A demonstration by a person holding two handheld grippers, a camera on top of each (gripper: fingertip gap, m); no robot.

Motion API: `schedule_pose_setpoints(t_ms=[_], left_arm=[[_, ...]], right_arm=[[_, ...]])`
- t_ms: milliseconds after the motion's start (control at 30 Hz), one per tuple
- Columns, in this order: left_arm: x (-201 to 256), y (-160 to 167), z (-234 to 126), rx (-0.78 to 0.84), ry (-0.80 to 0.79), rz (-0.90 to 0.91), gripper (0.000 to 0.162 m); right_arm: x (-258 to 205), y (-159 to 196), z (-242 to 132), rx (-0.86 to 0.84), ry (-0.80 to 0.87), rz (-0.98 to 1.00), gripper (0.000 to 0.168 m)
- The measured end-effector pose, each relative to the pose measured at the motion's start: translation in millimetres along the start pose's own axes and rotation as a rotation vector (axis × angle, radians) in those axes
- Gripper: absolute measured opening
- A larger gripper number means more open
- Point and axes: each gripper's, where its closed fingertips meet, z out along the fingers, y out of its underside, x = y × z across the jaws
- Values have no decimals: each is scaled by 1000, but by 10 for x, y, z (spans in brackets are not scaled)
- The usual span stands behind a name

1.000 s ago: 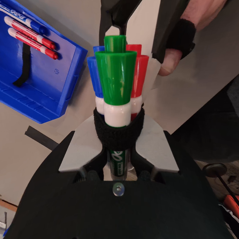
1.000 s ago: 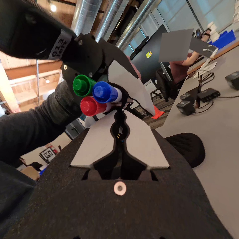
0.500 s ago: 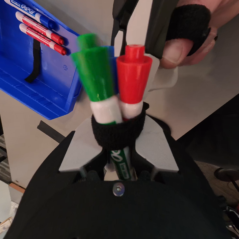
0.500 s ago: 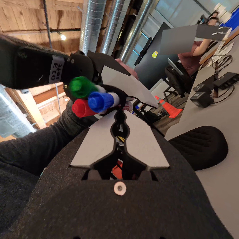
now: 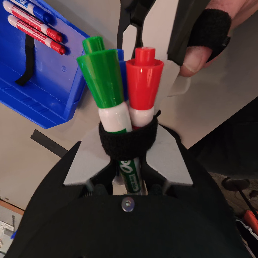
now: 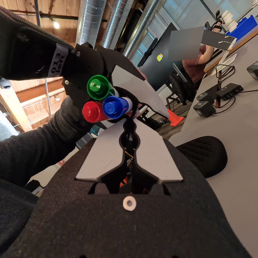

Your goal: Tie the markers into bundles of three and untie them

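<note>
My left gripper (image 5: 128, 141) is shut on a bundle of three markers, green (image 5: 103, 81), red (image 5: 143, 83) and blue (image 5: 121, 65) behind them. A black strap (image 5: 128, 145) is wrapped around the barrels just past the fingertips. In the right wrist view the three caps (image 6: 106, 101) face me, held by the left gripper (image 6: 83, 78). My right gripper (image 6: 129, 122) is shut at the tips on the strap's loose end (image 6: 130, 118), right below the bundle. It also shows at the top of the left wrist view (image 5: 153, 34), held by a hand.
A blue bin (image 5: 46, 86) lies on the table at upper left with one blue and two red markers (image 5: 41, 33) and a loose black strap (image 5: 28, 61). A grey table (image 6: 230, 125) with black boxes and cables, a black chair back (image 6: 202, 153) and a seated person are at right. Left tips to right tips: about 4 centimetres.
The bundle has turned in my left gripper: the green cap swung left and the red cap came to the front right. The right gripper has stayed shut at the strap.
</note>
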Motion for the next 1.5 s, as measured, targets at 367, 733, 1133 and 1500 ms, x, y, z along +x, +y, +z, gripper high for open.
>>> schedule_pose_setpoints(t_ms=[367, 733, 1133, 1500], left_arm=[[31, 18, 33, 5, 40, -48, 43], [12, 60, 89, -17, 24, -51, 42], [-12, 19, 132, -18, -16, -62, 42], [-79, 76, 166, -44, -68, -53, 43]], right_arm=[[-9, 28, 12, -11, 29, -127, 1], [6, 86, 26, -32, 64, -190, 1], [137, 36, -29, -27, 108, -34, 1], [168, 42, -7, 4, 53, 112, 1]])
